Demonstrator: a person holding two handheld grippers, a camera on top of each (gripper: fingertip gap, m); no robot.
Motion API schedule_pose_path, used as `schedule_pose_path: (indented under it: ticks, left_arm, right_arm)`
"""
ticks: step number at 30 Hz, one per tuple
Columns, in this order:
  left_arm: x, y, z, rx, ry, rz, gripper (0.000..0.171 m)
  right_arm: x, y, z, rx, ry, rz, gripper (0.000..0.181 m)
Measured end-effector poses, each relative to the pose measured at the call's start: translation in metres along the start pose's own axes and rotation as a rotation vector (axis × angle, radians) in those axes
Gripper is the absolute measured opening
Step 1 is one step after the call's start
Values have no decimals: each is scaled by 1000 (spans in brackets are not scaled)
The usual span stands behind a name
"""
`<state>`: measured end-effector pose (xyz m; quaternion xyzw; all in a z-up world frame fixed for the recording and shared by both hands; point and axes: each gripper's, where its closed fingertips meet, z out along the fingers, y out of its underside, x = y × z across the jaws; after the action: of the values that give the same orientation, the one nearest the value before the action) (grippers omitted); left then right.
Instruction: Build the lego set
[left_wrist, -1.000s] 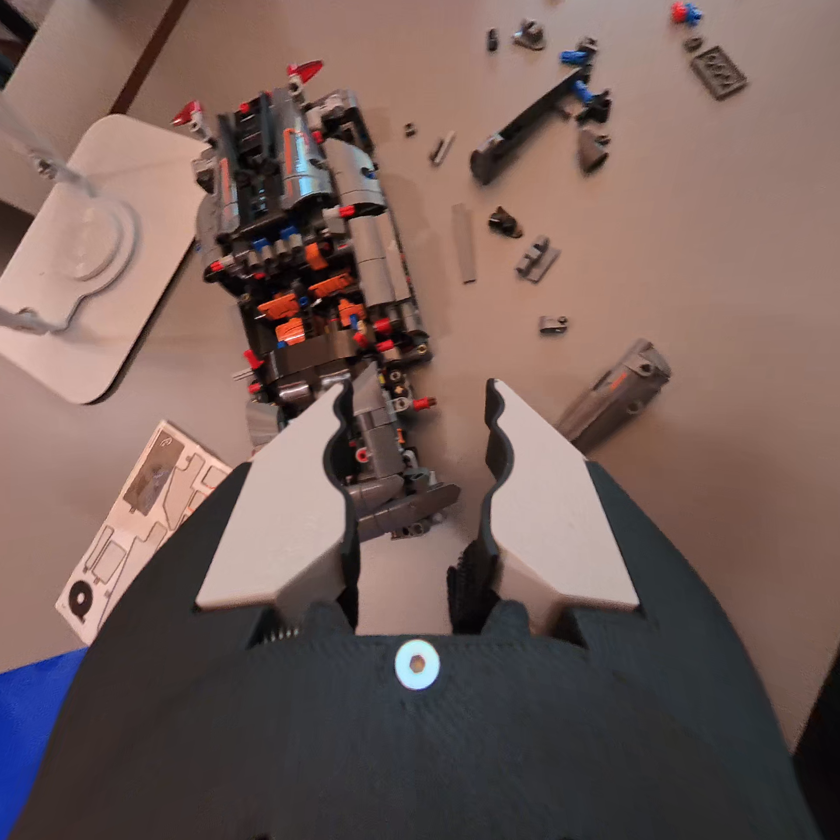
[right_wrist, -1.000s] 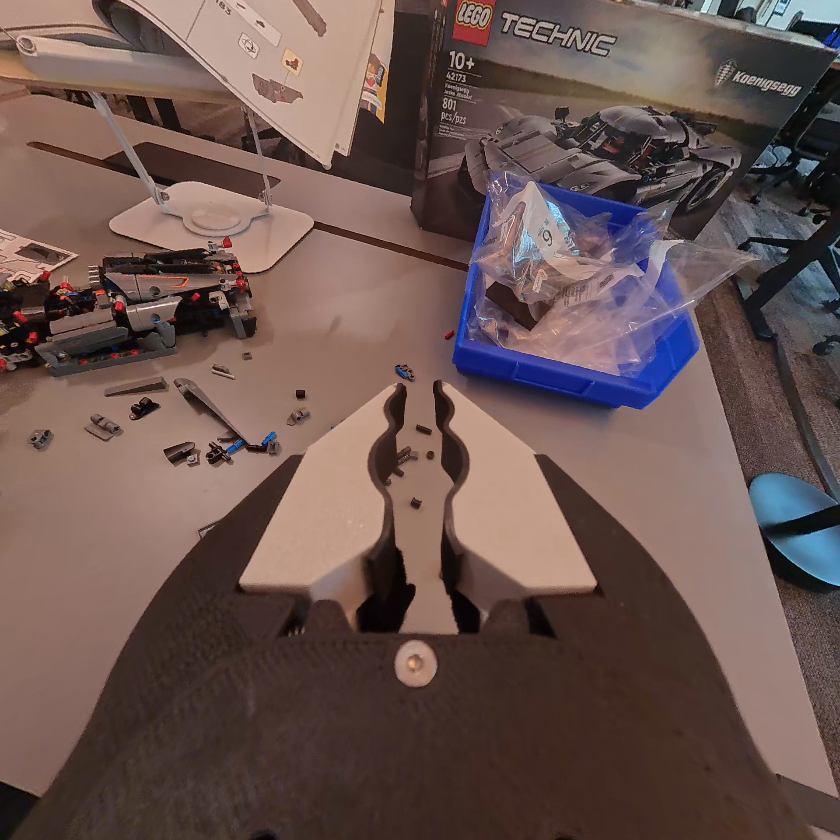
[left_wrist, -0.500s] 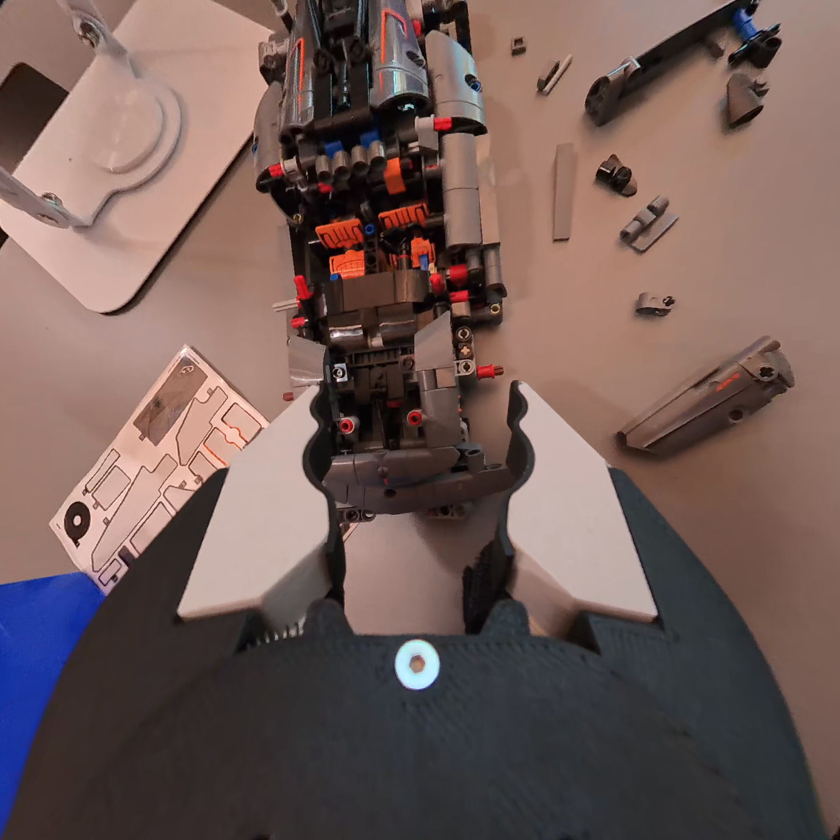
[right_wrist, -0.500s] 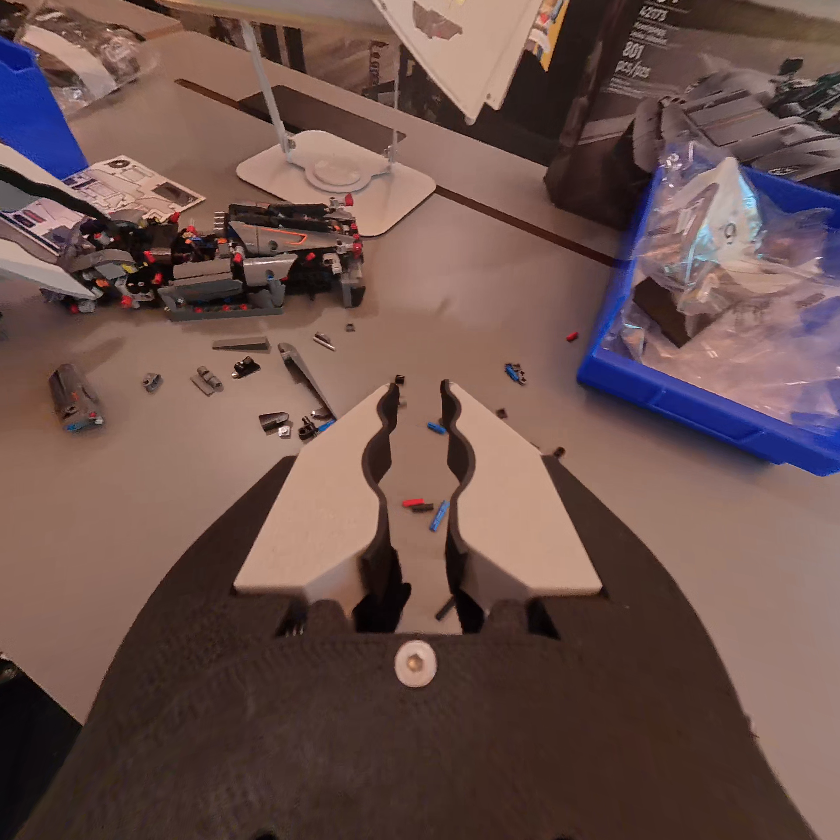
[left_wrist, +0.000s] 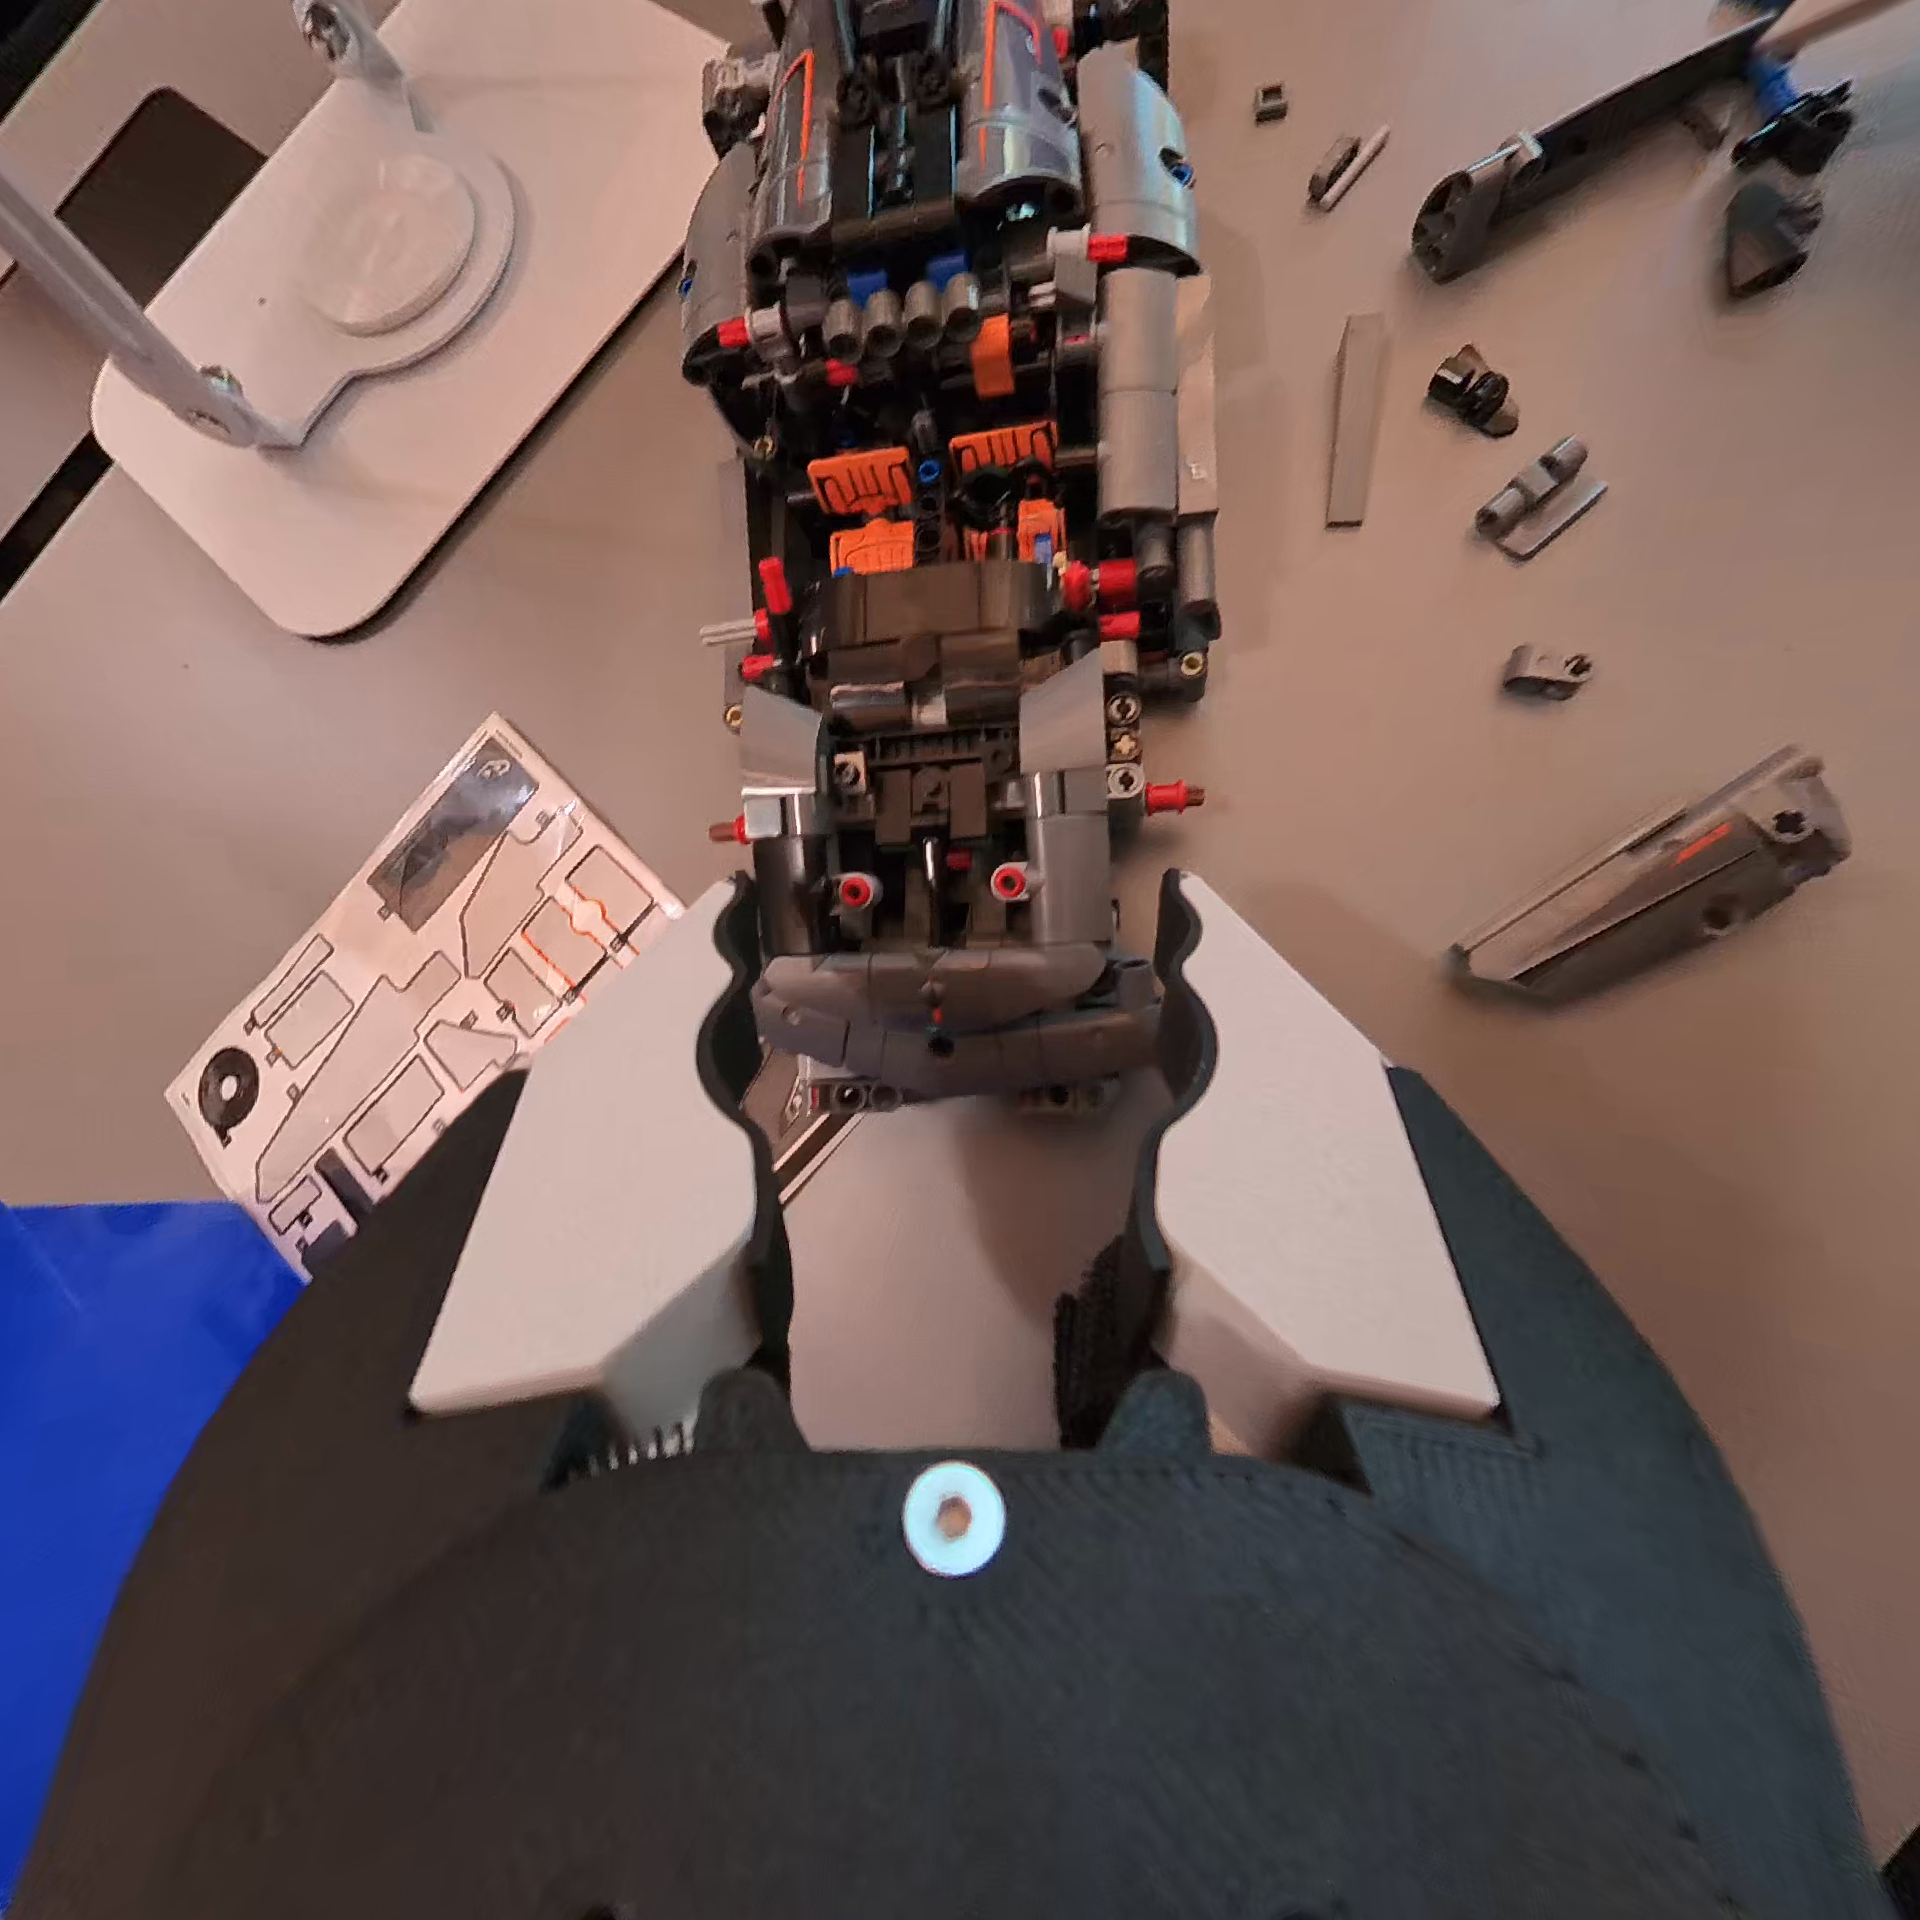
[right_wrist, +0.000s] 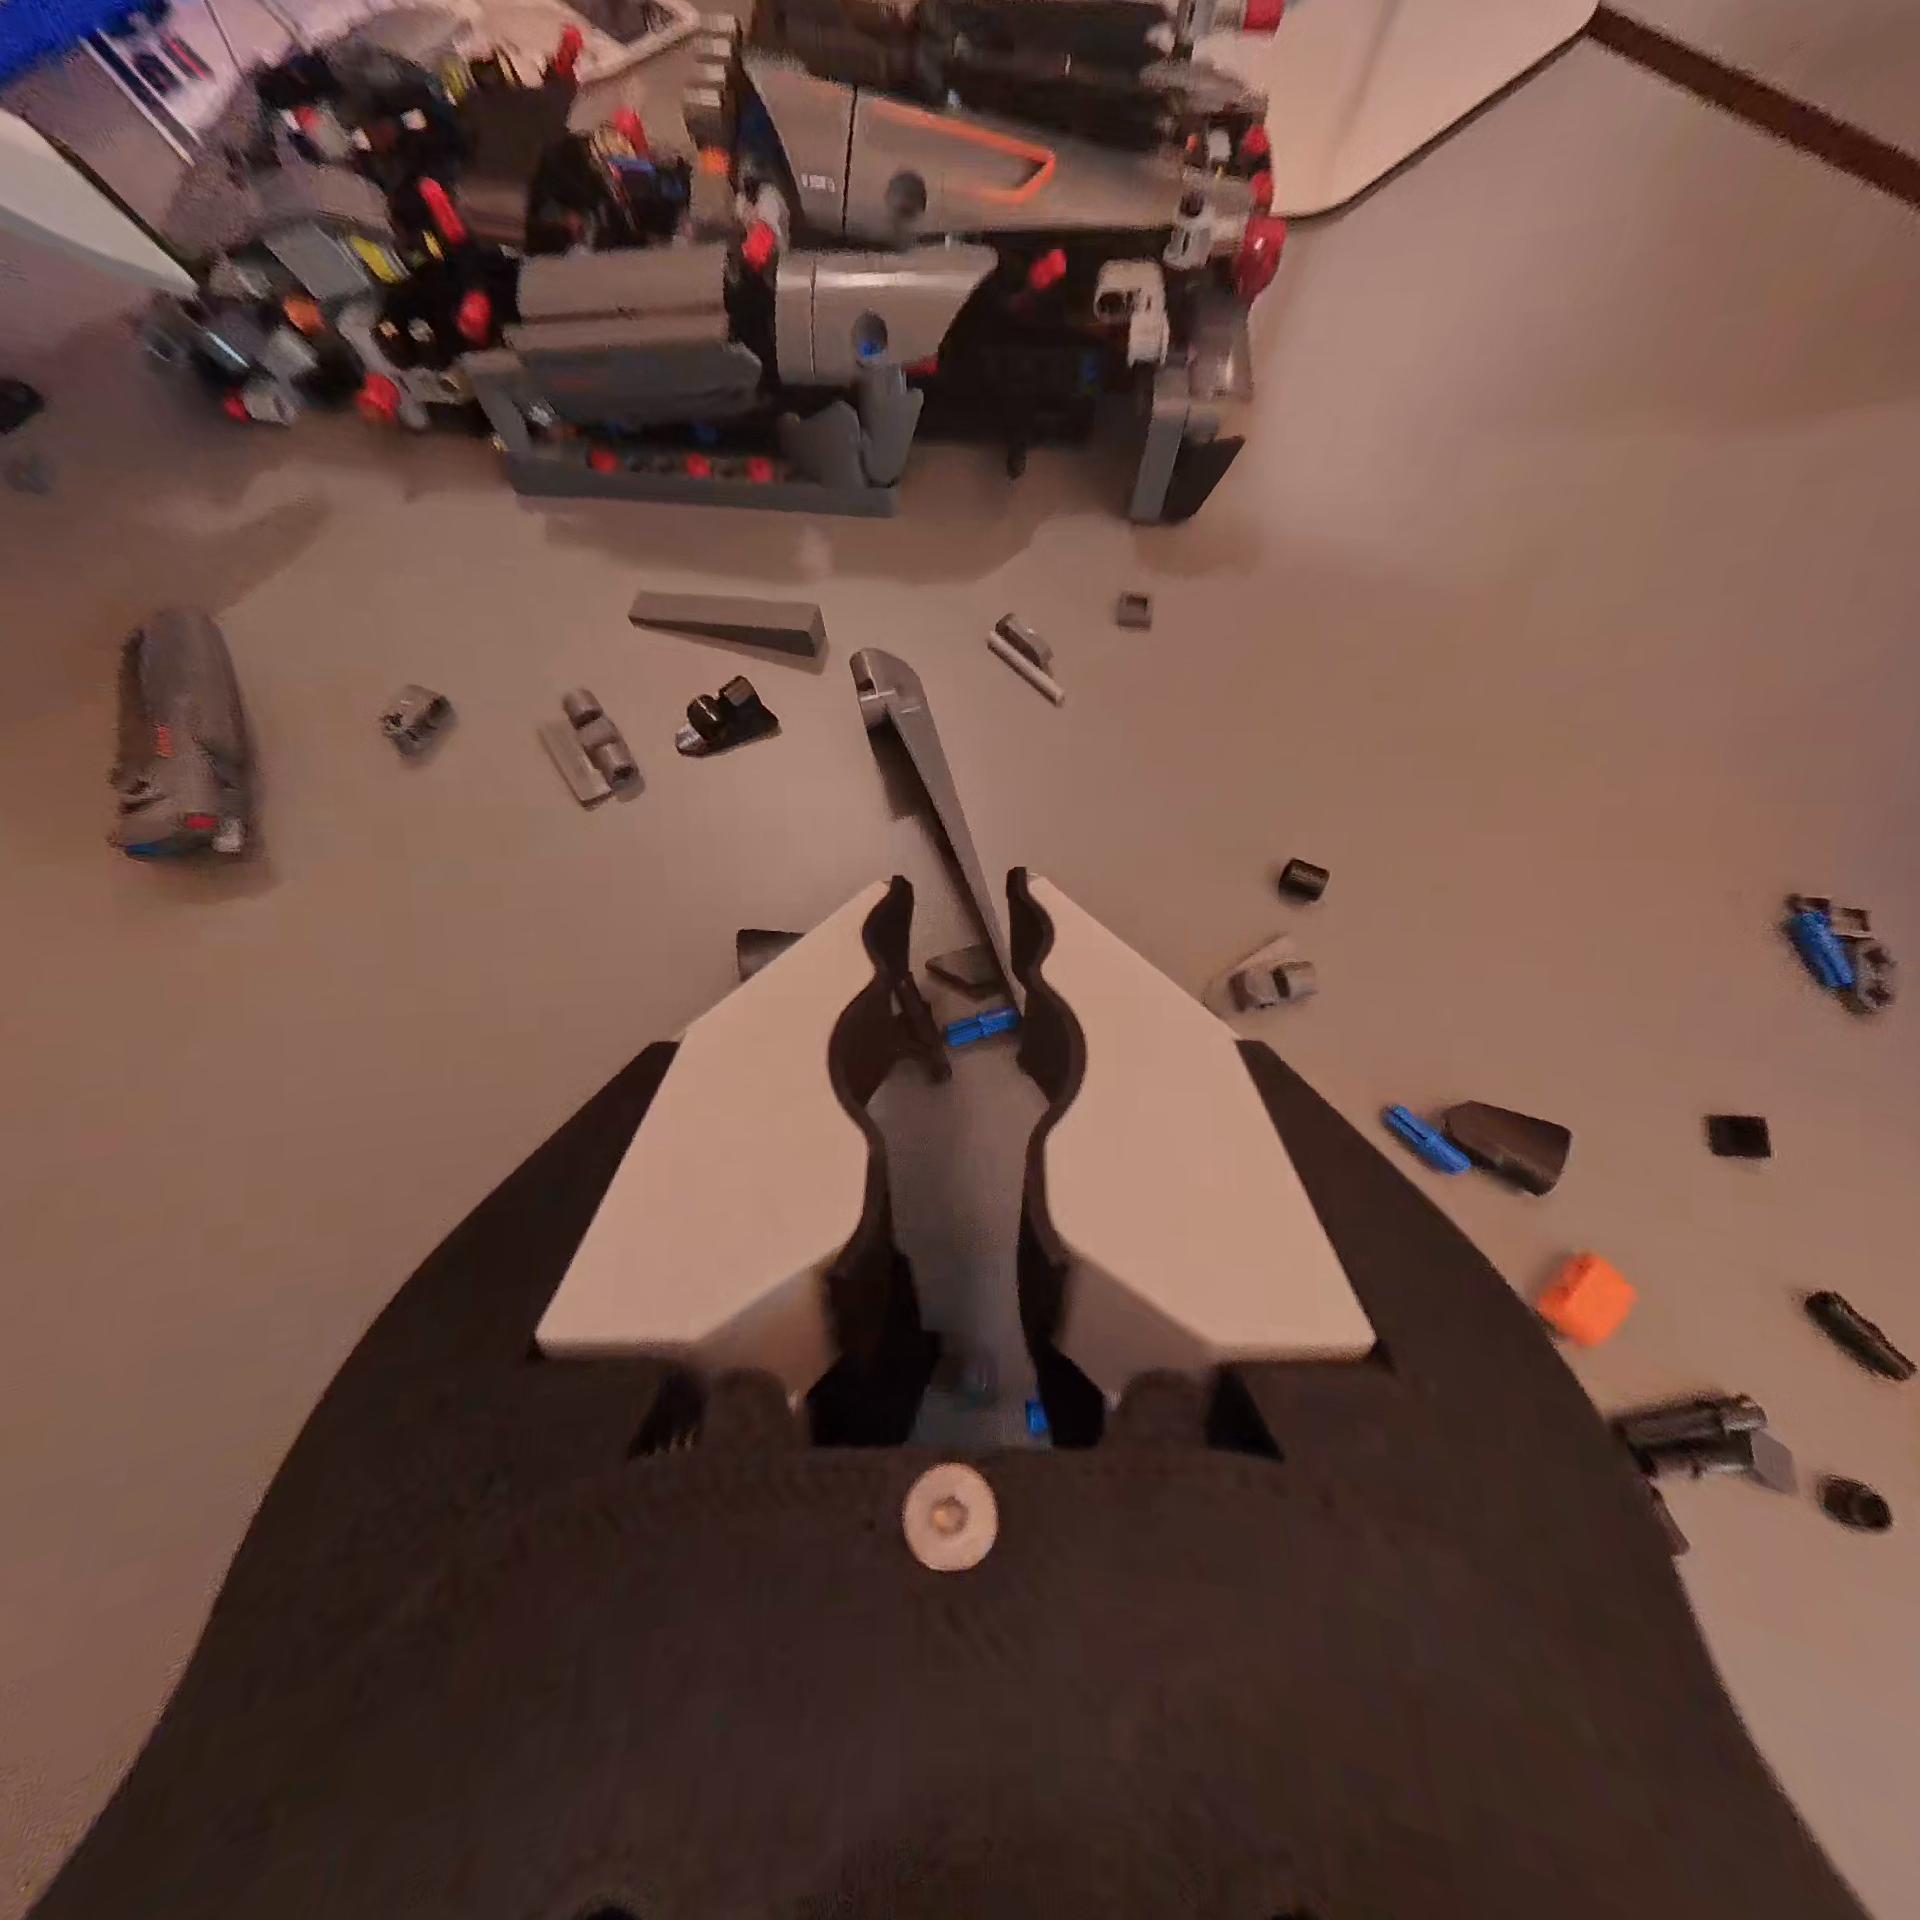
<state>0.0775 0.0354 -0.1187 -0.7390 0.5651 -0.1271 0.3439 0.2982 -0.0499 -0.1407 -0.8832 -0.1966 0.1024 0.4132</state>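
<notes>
On the table (left_wrist: 1558, 1195), the half-built car (left_wrist: 956, 582) lies with its nose between the fingers of my left gripper (left_wrist: 951, 914), which is wide open and holds nothing. I think I should close slowly on the grey bumper sides, not on the red pins. My right gripper (right_wrist: 958, 894) is open only a little, empty, over the long grey panel (right_wrist: 920, 758); I would align with its thin edge.

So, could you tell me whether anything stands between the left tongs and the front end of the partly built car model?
Nothing visible does. The open left tongs already straddle the dark grey, partly built car model at its nose, one finger on each side; only bare table shows behind it between them.
</notes>
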Motion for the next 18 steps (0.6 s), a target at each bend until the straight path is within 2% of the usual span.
schedule_pose_path:
  ticks: [2,6,10,11,13,14,16,18]
  left_arm:
    - [-2,2,-1,0,-9,-2,74]
    - [-7,6,-2,-1,-21,-17,75]
    - [-9,8,-2,-4,-26,-30,78]
    - [-10,10,-3,-11,-27,-33,79]
    - [-10,16,-3,-26,-21,-40,84]
    - [-10,17,-3,-23,-19,-55,85]
    - [-9,17,-3,-14,-14,-73,83]
    - [-9,18,-4,-15,-24,-73,83]
  right_arm:
    - [3,0,7,-11,42,-53,0]
    - [5,-3,9,-1,15,-41,0]
    - [13,-13,-3,51,14,-29,0]
    - [11,-17,-6,79,-12,-21,2]
    - [6,-15,-3,53,-57,-10,22]
    - [7,-12,0,34,-51,-28,23]
    - [4,-6,8,-14,-61,-61,18]
    - [3,-3,13,-36,-52,-88,6]
